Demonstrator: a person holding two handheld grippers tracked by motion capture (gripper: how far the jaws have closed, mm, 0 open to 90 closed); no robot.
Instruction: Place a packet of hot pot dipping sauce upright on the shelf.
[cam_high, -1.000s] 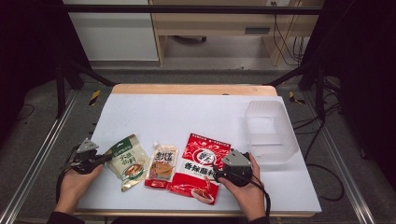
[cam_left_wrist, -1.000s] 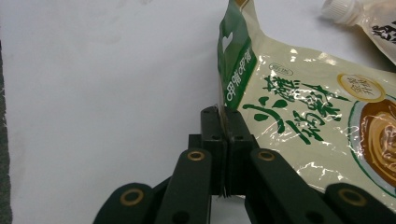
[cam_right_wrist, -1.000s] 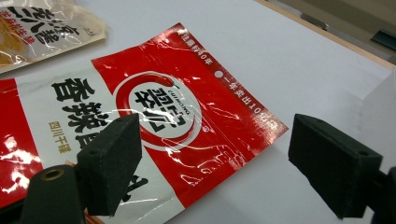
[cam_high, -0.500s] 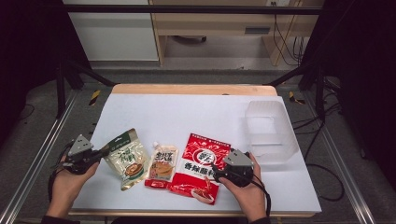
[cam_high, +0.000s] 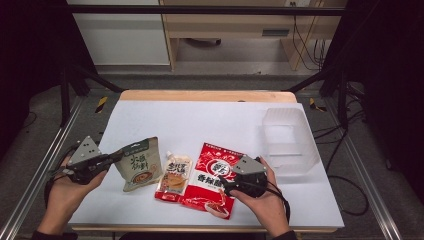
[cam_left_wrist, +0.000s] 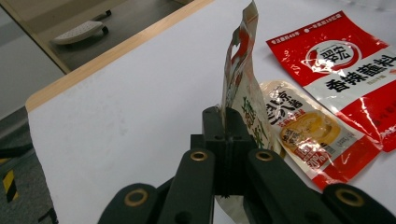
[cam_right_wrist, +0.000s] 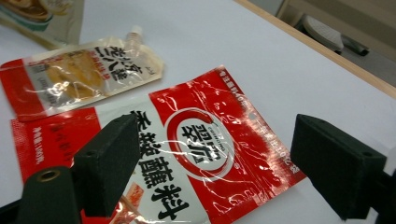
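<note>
Three flat sachets lie or hang near the front edge of the white desk (cam_high: 210, 120) in the high view. Taking the big red sachet (cam_high: 212, 180) as the landmark: it is a glossy, crinkled rectangle lying flat, with a smaller orange-and-red spouted pouch (cam_high: 174, 176) touching its left side, and a pale green-and-cream pouch (cam_high: 140, 162) further left, lifted and tilted. The left tool (cam_high: 116, 156) is clamped on that green pouch's left edge, gripped by a hand (cam_high: 67, 192) off the desk's left side. The right tool (cam_high: 223, 184) hovers over the red sachet's right part, carried by the other hand (cam_high: 265, 202). Right of and behind the red sachet stands a frosted, translucent plastic box (cam_high: 290, 142) with rounded corners.

In the left gripper view, the left tool (cam_left_wrist: 224, 135) has its matt black jaws pressed together on the thin edge of the green pouch (cam_left_wrist: 243, 93), which stands edge-on and upright above the desk (cam_left_wrist: 130, 107). The spouted pouch (cam_left_wrist: 303, 128) lies just to its right, and the red sachet (cam_left_wrist: 345, 65) beyond that.

In the right gripper view, the right tool (cam_right_wrist: 215, 163) has its blocky black jaws standing wide apart, gripping nothing, above the shiny, wrinkled red sachet (cam_right_wrist: 210, 135). The spouted pouch (cam_right_wrist: 84, 77) lies at the sachet's upper left.
</note>
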